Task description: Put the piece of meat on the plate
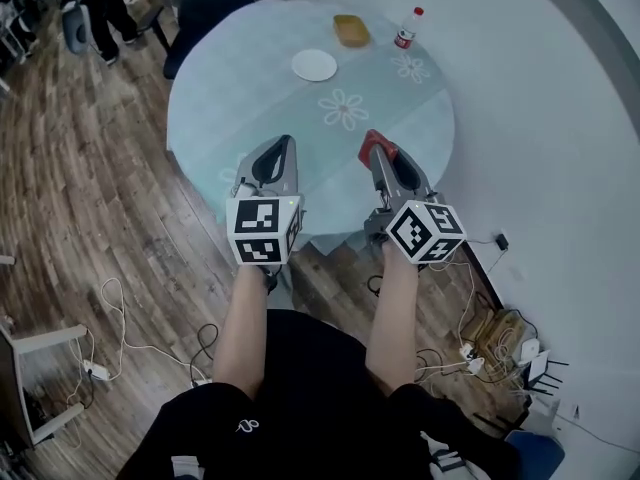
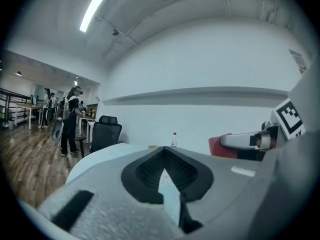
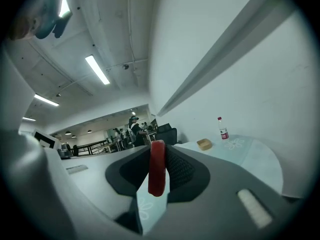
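Observation:
A flat red piece of meat (image 3: 157, 171) stands on edge between the pads of my right gripper (image 3: 157, 154), which is shut on it. In the head view that gripper (image 1: 375, 146) hangs over the near edge of the round table (image 1: 250, 88), with the meat (image 1: 371, 138) showing at its tip. The small white plate (image 1: 314, 65) lies empty on the far half of the pale blue cloth, well beyond both grippers. My left gripper (image 1: 283, 146) hovers beside the right one, its jaws (image 2: 164, 151) shut on nothing.
A tan bowl (image 1: 351, 30) and a red-capped bottle (image 1: 405, 28) stand at the table's far edge. A dark office chair (image 1: 200, 8) is behind the table and a person (image 1: 110, 13) stands beyond. A white wall runs along the right. Cables (image 1: 130, 338) lie on the wooden floor.

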### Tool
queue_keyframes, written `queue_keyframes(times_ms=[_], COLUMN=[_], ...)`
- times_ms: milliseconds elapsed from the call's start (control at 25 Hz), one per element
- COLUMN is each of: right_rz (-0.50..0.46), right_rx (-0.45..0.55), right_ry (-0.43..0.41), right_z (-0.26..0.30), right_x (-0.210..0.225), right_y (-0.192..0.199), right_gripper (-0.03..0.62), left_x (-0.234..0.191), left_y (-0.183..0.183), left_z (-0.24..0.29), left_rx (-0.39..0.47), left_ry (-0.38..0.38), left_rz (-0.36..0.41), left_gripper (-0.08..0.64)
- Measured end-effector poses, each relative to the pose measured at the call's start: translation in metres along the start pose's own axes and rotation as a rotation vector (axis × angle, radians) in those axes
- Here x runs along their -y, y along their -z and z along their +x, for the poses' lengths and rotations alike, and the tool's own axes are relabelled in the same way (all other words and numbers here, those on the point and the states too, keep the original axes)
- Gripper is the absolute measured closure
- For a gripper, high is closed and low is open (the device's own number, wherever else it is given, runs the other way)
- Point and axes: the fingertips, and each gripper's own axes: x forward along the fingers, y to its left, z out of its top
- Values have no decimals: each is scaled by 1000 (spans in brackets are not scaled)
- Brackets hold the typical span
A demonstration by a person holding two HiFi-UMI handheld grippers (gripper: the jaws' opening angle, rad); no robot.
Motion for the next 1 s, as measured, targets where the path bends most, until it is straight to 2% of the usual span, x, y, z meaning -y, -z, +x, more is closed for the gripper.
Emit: queue_keyframes(times_ms=[320, 480, 640, 880, 1000], right_rz=[-21, -27, -37, 16, 47], right_rx=[-93, -111, -165, -202, -224], right_ry=[-6, -29, -42, 44, 71], right_z=[130, 187, 222, 226, 226], right_x=[13, -2, -9, 41, 69], right_y=[3, 6, 27, 37, 48], right_gripper=[494, 494, 494, 494, 494], left_x=[-86, -141, -181, -169, -152], left_y=[1, -6, 5, 32, 46], left_z=[98, 122, 140, 178, 202], left_rx=[-53, -48, -77, -140, -173], left_ry=[-12, -47, -80, -33, -20], left_rz=[-77, -101, -133, -163, -144], left_gripper=[566, 566, 566, 566, 566])
